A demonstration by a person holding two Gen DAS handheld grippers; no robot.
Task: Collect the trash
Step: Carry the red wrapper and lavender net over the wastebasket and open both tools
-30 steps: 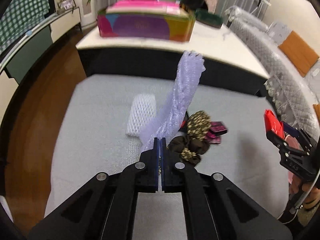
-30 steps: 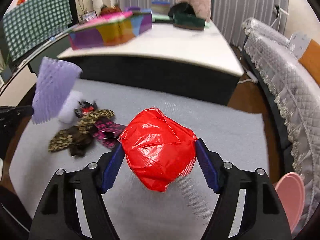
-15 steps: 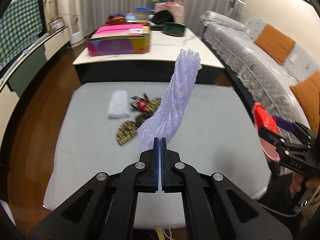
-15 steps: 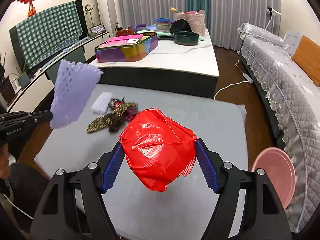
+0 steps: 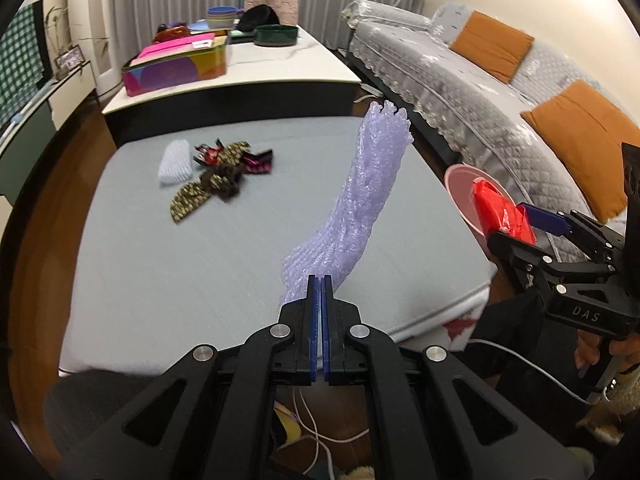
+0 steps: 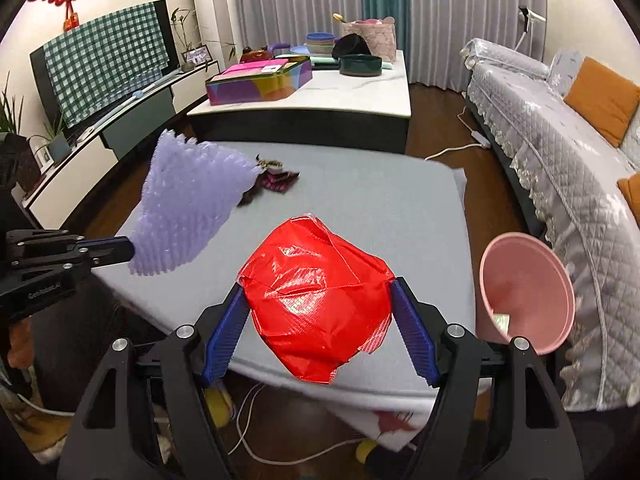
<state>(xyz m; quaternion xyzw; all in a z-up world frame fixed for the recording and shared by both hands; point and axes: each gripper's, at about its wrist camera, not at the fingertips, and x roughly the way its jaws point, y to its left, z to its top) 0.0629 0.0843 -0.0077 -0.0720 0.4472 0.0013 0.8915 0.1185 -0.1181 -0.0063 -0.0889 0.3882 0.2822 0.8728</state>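
- Both tools pulled back from the grey bench since the earlier frames; the leftover pile now sits farther off in the upper left of the left wrist view, and the pink bin has come fully into sight at right
- left tool (image 5: 321, 280) clenched on the bottom edge of the purple foam net (image 5: 360, 200), pads nearly touching; the net stands up from the jaws and leans toward upper right of frame
- same net in right wrist view (image 6: 188, 208), fanned out at left of frame, held off the bench by the left tool (image 6: 120, 250)
- right tool (image 6: 318, 300) grasping the red plastic bag (image 6: 316, 296), crumpled into a ball between both blue pads, jaws wide around it, center of frame
- in left wrist view the red bag (image 5: 500, 212) and right tool (image 5: 516, 216) are at right edge, in front of the pink bin (image 5: 460, 188)
- pink bin (image 6: 524, 292) at lower right of right wrist view, beside the bench's right edge, tilted toward camera, a small pale scrap inside
- grey bench (image 5: 240, 240) still carries a white foam net (image 5: 175, 162) and, just beside it, dark wrappers (image 5: 224, 172) in a loose pile
- sofa (image 6: 560, 140) with orange cushions along right of frame
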